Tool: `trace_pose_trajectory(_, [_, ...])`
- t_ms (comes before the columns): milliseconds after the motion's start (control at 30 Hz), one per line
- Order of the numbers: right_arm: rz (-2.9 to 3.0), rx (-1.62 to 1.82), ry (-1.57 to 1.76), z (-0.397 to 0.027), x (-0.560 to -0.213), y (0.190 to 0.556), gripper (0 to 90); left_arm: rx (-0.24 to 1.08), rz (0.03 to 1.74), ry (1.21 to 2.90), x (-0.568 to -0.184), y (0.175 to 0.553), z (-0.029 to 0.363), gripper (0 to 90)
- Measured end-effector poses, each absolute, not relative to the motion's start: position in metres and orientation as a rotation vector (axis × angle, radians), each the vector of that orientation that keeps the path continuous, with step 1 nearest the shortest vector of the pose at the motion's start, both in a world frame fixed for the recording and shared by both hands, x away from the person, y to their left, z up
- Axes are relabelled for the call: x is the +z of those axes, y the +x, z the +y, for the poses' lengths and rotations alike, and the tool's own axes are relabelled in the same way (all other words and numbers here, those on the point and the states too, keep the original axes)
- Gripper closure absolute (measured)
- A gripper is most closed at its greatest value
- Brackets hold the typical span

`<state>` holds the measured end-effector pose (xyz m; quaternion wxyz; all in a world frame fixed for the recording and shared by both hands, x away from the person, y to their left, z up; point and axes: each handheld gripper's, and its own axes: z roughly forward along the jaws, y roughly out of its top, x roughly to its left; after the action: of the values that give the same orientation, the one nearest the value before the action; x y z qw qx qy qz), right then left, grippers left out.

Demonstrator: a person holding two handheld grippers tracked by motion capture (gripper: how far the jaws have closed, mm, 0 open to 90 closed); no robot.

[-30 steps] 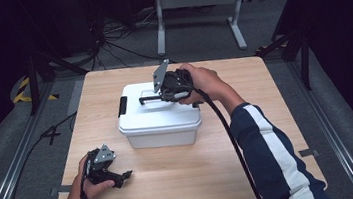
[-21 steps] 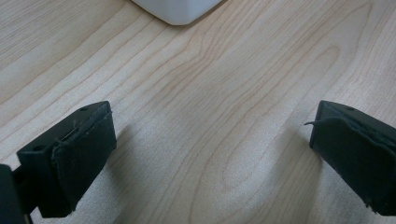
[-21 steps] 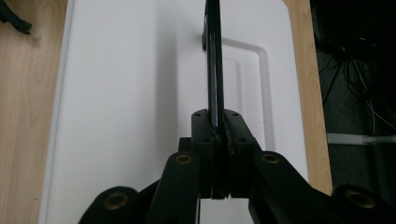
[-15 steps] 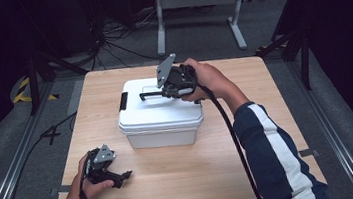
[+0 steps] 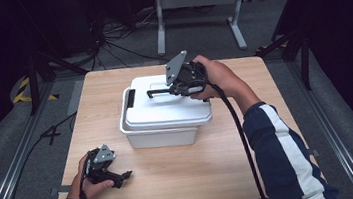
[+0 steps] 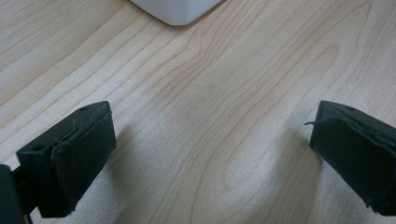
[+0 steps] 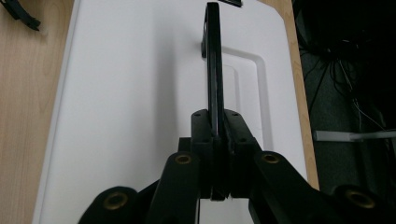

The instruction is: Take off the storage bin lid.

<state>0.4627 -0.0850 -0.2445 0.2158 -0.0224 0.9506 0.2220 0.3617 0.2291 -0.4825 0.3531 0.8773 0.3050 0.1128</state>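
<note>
A white lidded box (image 5: 158, 136) stands mid-table. On its lid (image 5: 165, 108) a slim black handle (image 5: 159, 92) stands raised. My right gripper (image 5: 176, 88) is shut on that handle, hand over the box's far right part. In the right gripper view the pads (image 7: 215, 122) pinch the upright handle (image 7: 213, 56) edge-on above the white lid (image 7: 130, 93). The lid looks slightly askew on the box. My left gripper (image 5: 123, 176) lies on the table at the front left, held by a hand. Its jaws (image 6: 210, 158) are wide open over bare wood, with a box corner (image 6: 177, 9) ahead.
The wooden table (image 5: 183, 179) has free surface in front of and beside the box. A black latch (image 5: 130, 97) sits on the lid's left end. A grey metal stand (image 5: 194, 7) and floor cables (image 5: 106, 32) lie beyond the far edge.
My right gripper has moved right and slightly up with the handle in it, and the lid has shifted with it. The left gripper has stayed put.
</note>
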Motion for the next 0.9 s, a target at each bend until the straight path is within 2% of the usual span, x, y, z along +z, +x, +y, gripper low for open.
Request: trace_pose_trajectory(900, [2.576, 0.652, 0.068, -0.167, -0.235, 0.451, 84.7, 0.292, 0.794, 2.267, -0.483, 0.361, 0.229, 0.8])
